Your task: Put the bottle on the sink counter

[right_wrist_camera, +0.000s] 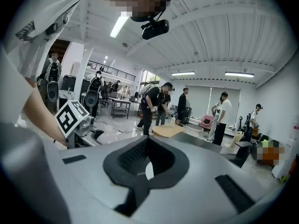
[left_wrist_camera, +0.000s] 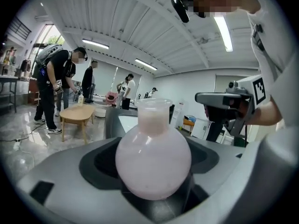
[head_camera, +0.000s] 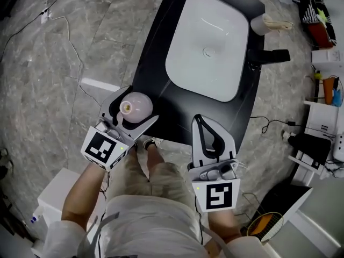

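You hold one bottle clamped in your left tool at the desk's near edge. Your right tool, closed and empty, points forward.

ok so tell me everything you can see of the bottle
The bottle is a pale pink, frosted-looking flask: round belly, short wide neck, flared lip, no cap visible. It stands upright, its belly clamped between the jaws of the left hand-held gripper, above the near left corner of the black counter. Whether its base touches the counter cannot be told.
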The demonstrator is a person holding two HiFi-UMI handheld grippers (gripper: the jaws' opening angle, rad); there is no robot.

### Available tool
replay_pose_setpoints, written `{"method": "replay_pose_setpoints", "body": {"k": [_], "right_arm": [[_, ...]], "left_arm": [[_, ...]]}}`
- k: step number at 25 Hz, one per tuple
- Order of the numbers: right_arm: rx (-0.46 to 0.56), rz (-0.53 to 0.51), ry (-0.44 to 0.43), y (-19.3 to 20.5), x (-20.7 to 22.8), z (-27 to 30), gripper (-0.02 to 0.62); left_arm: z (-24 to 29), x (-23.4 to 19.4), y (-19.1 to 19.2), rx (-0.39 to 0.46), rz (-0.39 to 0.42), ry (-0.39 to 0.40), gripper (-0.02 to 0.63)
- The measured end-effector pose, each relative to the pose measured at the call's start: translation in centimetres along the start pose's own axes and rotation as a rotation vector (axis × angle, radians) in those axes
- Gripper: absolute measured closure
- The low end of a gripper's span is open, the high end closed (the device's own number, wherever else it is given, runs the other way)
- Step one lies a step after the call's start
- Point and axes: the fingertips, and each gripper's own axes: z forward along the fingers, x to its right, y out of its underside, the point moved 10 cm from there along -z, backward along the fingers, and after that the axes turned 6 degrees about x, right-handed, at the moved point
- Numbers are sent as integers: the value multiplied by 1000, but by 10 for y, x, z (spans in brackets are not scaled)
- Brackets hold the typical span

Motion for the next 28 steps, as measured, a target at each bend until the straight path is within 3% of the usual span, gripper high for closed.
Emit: {"method": "replay_pose_setpoints", "body": {"k": [12, 28], "right_arm": [[-27, 29, 5, 29, -6, -3, 584], [-45, 74, -8, 53, -8, -2, 584]], "left_arm": [[20, -2, 35, -97, 150, 64, 202], [27, 7, 60, -206, 198, 96, 202]]}}
